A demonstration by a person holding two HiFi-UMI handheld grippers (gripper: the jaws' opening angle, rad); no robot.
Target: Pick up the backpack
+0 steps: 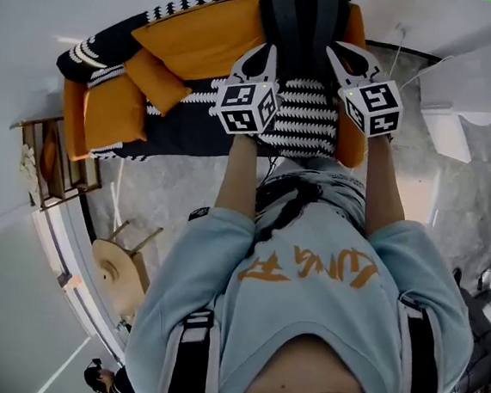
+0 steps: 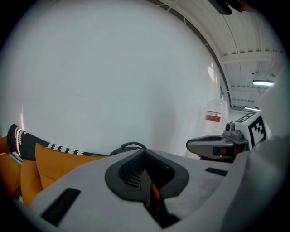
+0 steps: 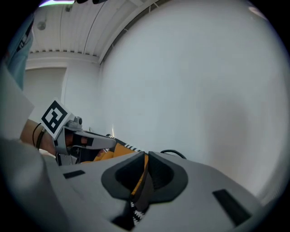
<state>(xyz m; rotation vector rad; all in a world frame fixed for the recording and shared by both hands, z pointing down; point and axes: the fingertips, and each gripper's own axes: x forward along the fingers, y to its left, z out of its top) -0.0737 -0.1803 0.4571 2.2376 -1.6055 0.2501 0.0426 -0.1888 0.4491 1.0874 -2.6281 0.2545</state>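
Closed fingers (image 2: 90,190) of the left gripper (image 2: 145,155) fill the bottom of the left gripper view. They are pressed together with nothing held, and only a thin slit shows a sliver of orange. The right gripper (image 3: 146,156) has its fingers together in the same way and is empty too. Just past the tips in both gripper views rises a curved dark carry handle (image 2: 131,146), with a plain white wall (image 2: 113,68) behind it. From the head view the dark backpack (image 1: 301,24) stands on an orange sofa (image 1: 201,31) against its backrest, above a black-and-white patterned throw (image 1: 300,119). One gripper is at each side of the backpack, and whether they touch it cannot be told. Behind the grippers come the person's bare forearms and a pale blue sweatshirt (image 1: 304,309). A wooden stool (image 1: 122,270) stands on the floor at the left.
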